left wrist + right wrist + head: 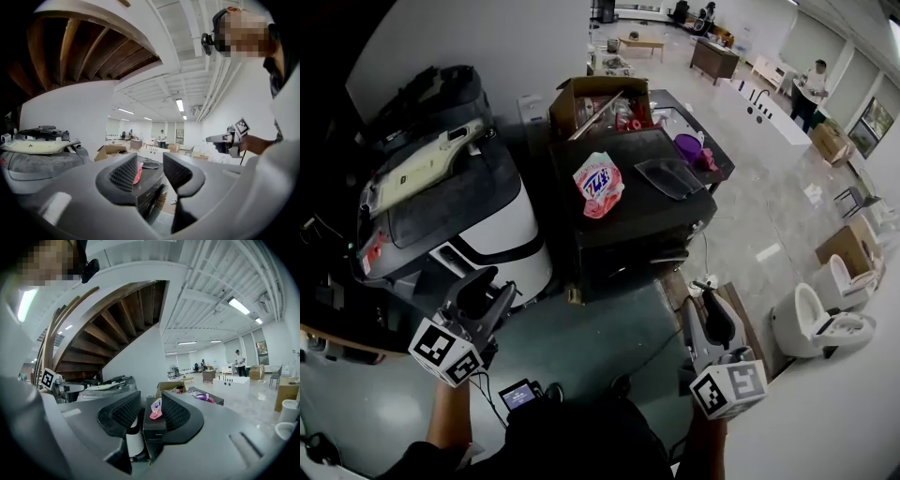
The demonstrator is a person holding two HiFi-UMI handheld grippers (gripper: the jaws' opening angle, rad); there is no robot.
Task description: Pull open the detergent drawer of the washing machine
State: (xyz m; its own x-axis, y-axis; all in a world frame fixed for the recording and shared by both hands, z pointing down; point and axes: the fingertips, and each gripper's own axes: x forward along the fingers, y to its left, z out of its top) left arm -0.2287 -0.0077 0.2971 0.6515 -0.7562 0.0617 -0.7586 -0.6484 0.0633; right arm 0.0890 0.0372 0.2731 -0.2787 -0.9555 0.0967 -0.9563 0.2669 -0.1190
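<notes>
The black washing machine (628,220) stands in the middle of the head view with a pink detergent bag (598,185) on its top. I cannot make out its detergent drawer on the dark front (628,258). My left gripper (502,286) hovers at its lower left and my right gripper (705,291) at its lower right, both clear of it. In the left gripper view the jaws (150,159) stand close together around nothing, framing the machine (147,185). The right gripper view shows its jaws (150,397) nearly together, also holding nothing, pointing at the machine (153,427).
A white and black top-loading machine (487,225) stands close on the left. Behind are a cardboard box (595,103), a purple bowl (687,145) and a black tray (670,176). White toilets (811,323) sit at the right. A small screen device (520,394) and cables lie on the floor.
</notes>
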